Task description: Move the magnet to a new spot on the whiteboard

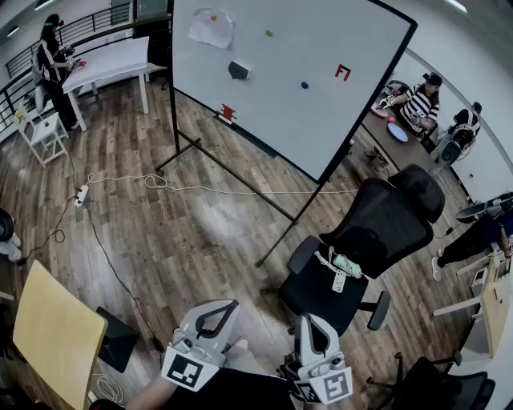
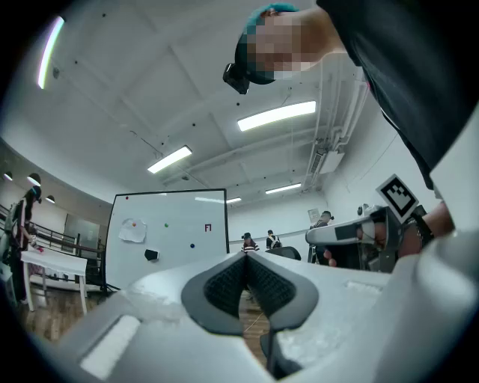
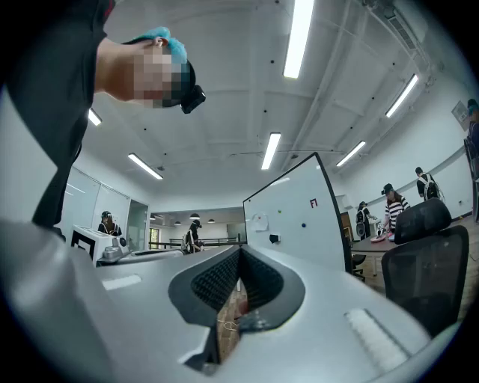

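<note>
We hold both tools empty. The left hand-held gripper has its jaws closed together on nothing, and the pads of the right hand-held gripper also meet with nothing between them. The whiteboard stands well ahead of both, across the wooden floor. A blue magnet sits on it far ahead of us, with a green magnet and an orange magnet beyond it to the left. A black office chair stands near, ahead of the right hand-held gripper.
</note>
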{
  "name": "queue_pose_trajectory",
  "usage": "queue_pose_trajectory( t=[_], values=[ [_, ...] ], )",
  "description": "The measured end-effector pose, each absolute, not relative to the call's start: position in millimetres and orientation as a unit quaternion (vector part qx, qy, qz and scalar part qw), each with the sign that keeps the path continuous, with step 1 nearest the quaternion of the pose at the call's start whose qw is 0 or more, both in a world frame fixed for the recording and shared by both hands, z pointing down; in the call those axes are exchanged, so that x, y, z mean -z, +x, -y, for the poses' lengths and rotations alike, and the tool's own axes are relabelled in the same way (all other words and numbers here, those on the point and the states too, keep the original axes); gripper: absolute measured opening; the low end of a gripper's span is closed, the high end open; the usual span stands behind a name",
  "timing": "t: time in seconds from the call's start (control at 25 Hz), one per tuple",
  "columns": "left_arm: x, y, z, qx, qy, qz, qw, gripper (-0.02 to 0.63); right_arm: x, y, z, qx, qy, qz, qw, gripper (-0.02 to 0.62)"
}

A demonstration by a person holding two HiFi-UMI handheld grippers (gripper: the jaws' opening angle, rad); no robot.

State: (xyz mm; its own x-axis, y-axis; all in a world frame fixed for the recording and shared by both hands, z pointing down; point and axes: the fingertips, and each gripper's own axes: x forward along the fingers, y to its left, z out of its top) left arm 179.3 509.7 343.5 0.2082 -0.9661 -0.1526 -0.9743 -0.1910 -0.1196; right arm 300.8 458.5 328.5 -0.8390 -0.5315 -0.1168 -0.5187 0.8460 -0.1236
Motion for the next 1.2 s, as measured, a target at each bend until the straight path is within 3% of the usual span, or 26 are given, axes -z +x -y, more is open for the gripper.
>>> queue_pose_trajectory(
  t=[0.56,0.92,1.2],
  values=[
    [-336.8,176.3,-530.4,-0.03,-0.764,-0.635,0.11,0.0,-324.3,289.3,-484.7,0.0,-0.266,-0.962,0.065,-0.002],
    [-312.5,184.9,-523.5,-0.015,-0.739,-0.632,0.231,0.0,-315.2,278.0,-489.2,-0.066,-0.267,-0.958,0.085,0.0],
    [-311.0,171.7,-523.8,-0.027,-0.736,-0.628,0.252,0.0,-317.3,263.8,-489.3,-0.076,-0.274,-0.954,0.098,0.0]
  ],
)
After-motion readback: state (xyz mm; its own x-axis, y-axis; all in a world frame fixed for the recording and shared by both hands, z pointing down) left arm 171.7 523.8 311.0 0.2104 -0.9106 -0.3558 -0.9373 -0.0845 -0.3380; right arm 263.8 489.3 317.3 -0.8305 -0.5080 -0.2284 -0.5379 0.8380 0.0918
